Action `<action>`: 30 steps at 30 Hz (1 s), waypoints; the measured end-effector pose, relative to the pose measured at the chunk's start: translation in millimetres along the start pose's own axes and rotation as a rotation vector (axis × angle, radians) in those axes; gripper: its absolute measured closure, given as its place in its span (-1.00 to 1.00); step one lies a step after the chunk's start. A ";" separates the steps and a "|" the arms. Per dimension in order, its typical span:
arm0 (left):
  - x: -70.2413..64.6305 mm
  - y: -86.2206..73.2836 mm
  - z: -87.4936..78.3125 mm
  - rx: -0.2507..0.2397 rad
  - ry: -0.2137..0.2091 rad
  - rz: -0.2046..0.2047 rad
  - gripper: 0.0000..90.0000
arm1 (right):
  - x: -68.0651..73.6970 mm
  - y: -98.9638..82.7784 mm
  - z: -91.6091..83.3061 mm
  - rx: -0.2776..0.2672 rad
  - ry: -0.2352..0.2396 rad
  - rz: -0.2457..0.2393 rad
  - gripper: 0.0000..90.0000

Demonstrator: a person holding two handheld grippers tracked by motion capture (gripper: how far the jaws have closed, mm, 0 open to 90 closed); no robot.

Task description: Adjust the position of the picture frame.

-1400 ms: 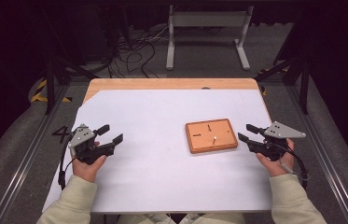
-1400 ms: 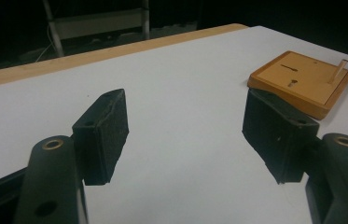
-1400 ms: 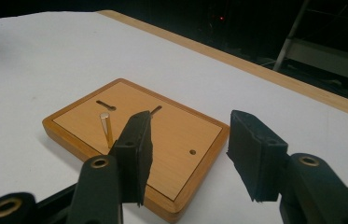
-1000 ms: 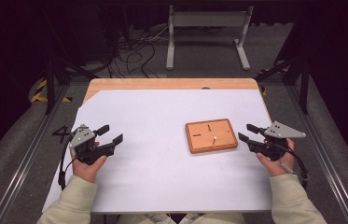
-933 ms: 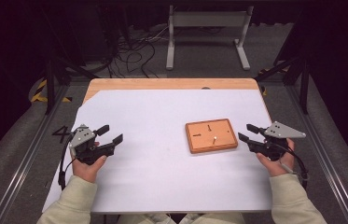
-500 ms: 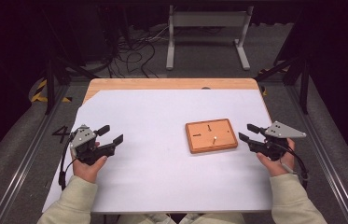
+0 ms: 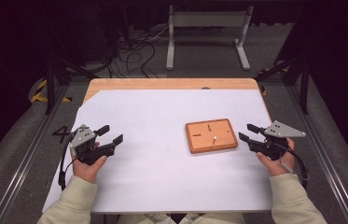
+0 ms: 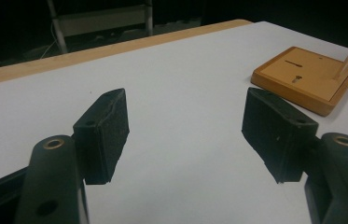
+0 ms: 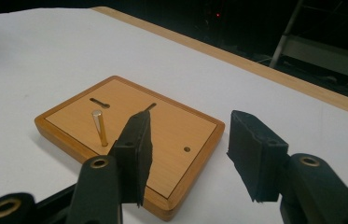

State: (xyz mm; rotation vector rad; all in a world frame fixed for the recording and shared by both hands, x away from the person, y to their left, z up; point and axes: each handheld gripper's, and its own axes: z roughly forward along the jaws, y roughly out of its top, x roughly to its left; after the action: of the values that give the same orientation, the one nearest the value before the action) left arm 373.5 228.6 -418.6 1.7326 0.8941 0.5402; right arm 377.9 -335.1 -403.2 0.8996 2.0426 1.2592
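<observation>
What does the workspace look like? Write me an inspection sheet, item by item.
Surface: wooden table under a white sheet.
Job's things: wooden board with two slots and a small hole; one peg stands upright in it.
Clutter: nothing seen.
Grippers: left claw open, empty, well left of the board; right claw open, empty, just right of the board, apart from it.
Cables: one trails from each claw; more lie tangled on the floor beyond the table.
Surroundings: dark room, grey metal stand behind the table.
</observation>
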 end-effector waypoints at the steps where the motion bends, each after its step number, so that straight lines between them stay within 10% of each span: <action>1: 0.0 0.0 0.0 0.000 0.000 0.000 -0.29 | -1.1 0.7 2.0 0.010 -0.008 0.000 0.15; 13: -2.1 -1.7 2.4 0.015 0.004 0.005 -0.29 | -19.8 8.7 24.5 0.148 -0.042 0.067 0.22; 30: -2.7 -3.3 4.8 0.030 0.007 0.008 -0.29 | -38.2 10.2 78.4 0.414 -0.070 0.105 1.00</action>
State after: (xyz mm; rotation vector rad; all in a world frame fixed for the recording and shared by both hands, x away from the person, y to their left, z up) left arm 374.3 224.1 -423.1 1.7634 0.9047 0.5408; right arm 462.7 -320.3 -420.2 1.2315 2.2654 0.8504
